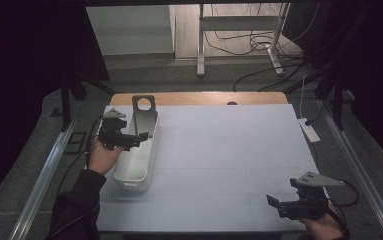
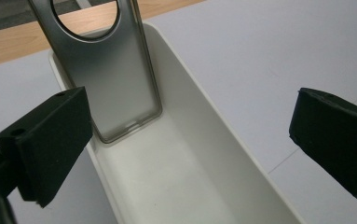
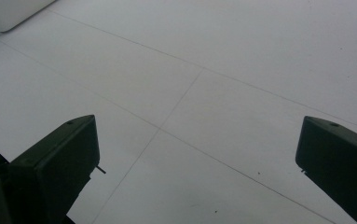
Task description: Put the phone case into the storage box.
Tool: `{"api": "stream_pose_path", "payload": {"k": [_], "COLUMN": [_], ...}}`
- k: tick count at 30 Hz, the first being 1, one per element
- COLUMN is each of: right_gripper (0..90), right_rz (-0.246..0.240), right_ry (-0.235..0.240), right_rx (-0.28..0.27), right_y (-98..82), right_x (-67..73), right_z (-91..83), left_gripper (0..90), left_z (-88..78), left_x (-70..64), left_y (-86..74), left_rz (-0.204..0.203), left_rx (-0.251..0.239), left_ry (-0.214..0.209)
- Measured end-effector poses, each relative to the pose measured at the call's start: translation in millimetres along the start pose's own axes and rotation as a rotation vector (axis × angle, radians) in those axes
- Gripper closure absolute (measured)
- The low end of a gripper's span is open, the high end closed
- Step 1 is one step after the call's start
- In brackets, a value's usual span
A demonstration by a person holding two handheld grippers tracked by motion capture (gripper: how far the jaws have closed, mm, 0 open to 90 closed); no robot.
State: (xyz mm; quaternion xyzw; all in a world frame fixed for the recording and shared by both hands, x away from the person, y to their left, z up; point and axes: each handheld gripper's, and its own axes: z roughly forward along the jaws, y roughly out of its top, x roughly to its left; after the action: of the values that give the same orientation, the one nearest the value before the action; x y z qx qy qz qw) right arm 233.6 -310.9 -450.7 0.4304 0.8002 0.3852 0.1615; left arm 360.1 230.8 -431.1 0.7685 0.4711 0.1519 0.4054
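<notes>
Left gripper view, smooth white oblong bin (image 2: 204, 154), brushed metal plate (image 2: 115, 84)

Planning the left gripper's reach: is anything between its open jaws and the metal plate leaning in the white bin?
Nothing visible. The left gripper hangs open above the white bin, and the metal plate leans unobstructed against the far end wall.

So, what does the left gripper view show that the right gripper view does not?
Left gripper view: the metal plate with a round hole leaning inside the white bin, and the wooden table edge. Right gripper view: a bare white mat with thin seam lines, and just a corner of the bin. Both: open black jaws over the white mat.
</notes>
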Motion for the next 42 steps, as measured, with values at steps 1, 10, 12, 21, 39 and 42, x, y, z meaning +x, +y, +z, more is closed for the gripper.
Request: {"api": "stream_pose_path", "payload": {"k": [1, 10, 12, 21, 39, 42], "right_gripper": [0.0, 0.0, 0.0, 0.0, 0.0, 0.0], "right_rz": [-0.002, -0.004, -0.006, -0.008, -0.015, -0.015], "right_ry": [0.0, -0.002, -0.004, -0.006, -0.002, -0.003], "right_rx": [0.0, -0.001, -0.001, 0.004, 0.001, -0.001], "right_y": [0.0, 0.0, 0.0, 0.3, 0.2, 0.1], "right_x": [0.1, 0.5, 0.8, 0.9, 1.3, 1.5], "right_z": [0.0, -0.1, -0.1, 0.5, 0.4, 0.2], "left_gripper": [0.4, 0.4, 0.4, 0.4, 0.5, 0.5], "left_z": [-0.8, -10.1, -11.9, -16.2, -30.4, -33.5], "left_x": [-0.8, -5.3, -6.5, -12.7, -30.7, -32.6], "left_y": [-1.1, -10.6, -13.0, -22.6, -39.1, -42.0], "left_rz": [-0.003, 0.007, 0.007, 0.015, 0.035, 0.034], "left_rx": [-0.004, -0.016, -0.016, -0.013, -0.023, -0.023], "left_ry": [-0.003, -0.019, -0.019, -0.025, -0.045, -0.044]}}
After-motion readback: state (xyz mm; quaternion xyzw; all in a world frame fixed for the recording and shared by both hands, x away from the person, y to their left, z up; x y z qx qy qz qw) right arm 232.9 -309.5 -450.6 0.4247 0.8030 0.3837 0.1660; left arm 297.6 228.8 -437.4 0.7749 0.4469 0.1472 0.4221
